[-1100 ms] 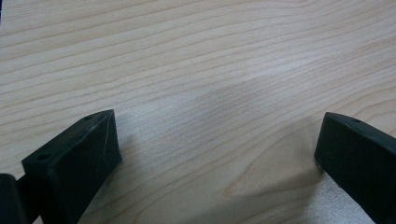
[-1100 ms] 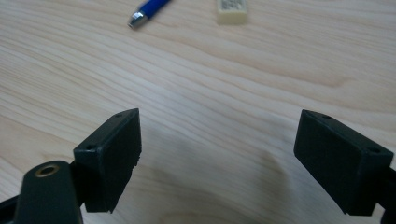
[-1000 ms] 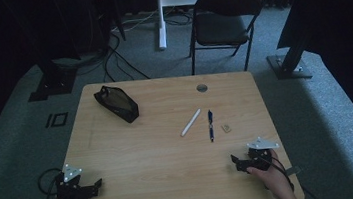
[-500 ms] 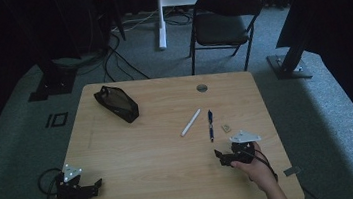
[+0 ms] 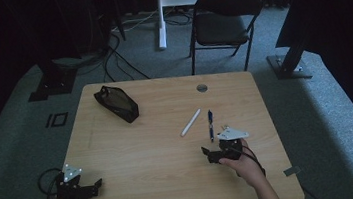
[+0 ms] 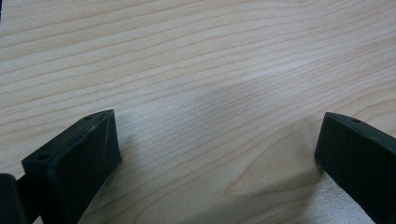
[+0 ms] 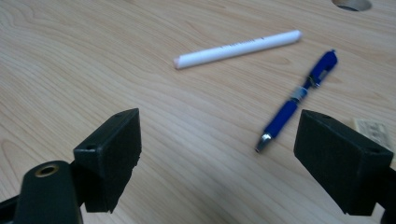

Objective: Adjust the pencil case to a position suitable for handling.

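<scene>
A white pen (image 5: 190, 122) and a blue pen (image 5: 211, 124) lie side by side right of the table's middle. In the high view my right gripper (image 5: 211, 155) sits just short of the blue pen, open and empty. Its own view shows the jaws wide apart (image 7: 233, 144), the blue pen (image 7: 294, 100) ahead between them and the white pen (image 7: 238, 48) farther off. My left gripper (image 5: 92, 185) rests open near the front left corner, and in its own view (image 6: 219, 144) there is bare wood between the jaws. A black pouch (image 5: 116, 104) lies at the back left.
A wooden table (image 5: 135, 149) carries everything; a round cable hole (image 5: 202, 88) sits near its far edge. A small tan piece (image 7: 371, 128) lies right of the blue pen. A black chair (image 5: 221, 24) and stand bases stand on the floor beyond.
My right gripper has moved forward and leftward from the front right corner to just short of the blue pen. The left gripper stays where it was.
</scene>
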Tool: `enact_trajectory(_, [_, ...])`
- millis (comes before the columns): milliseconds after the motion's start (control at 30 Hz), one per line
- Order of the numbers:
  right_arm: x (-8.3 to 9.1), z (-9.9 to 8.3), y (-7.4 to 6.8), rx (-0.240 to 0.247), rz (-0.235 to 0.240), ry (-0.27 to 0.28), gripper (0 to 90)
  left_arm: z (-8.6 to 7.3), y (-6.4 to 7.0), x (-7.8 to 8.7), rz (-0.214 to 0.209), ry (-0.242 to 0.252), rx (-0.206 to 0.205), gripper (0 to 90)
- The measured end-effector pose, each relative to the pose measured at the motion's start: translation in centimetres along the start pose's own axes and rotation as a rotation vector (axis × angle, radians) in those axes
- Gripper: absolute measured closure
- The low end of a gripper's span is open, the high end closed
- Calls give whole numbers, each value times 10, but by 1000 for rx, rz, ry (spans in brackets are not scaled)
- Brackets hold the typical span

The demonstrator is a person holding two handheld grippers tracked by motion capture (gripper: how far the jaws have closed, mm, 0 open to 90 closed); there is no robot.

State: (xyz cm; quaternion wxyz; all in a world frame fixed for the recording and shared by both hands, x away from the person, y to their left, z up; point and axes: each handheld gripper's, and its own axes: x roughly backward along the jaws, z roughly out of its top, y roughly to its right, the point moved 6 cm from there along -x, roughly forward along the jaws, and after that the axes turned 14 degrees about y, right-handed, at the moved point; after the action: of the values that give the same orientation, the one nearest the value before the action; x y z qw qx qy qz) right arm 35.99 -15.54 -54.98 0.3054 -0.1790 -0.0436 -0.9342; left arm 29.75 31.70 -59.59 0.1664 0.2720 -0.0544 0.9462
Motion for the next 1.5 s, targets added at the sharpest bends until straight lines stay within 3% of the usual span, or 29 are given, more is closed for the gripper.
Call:
enact_trajectory(733, [-53, 27, -50, 17, 104, 35, 147, 0, 0, 0, 0, 0, 0, 1])
enact_trajectory(1500, [-92, 53, -81, 20, 162, 66, 148, 0, 1, 0, -6, 0, -3, 1])
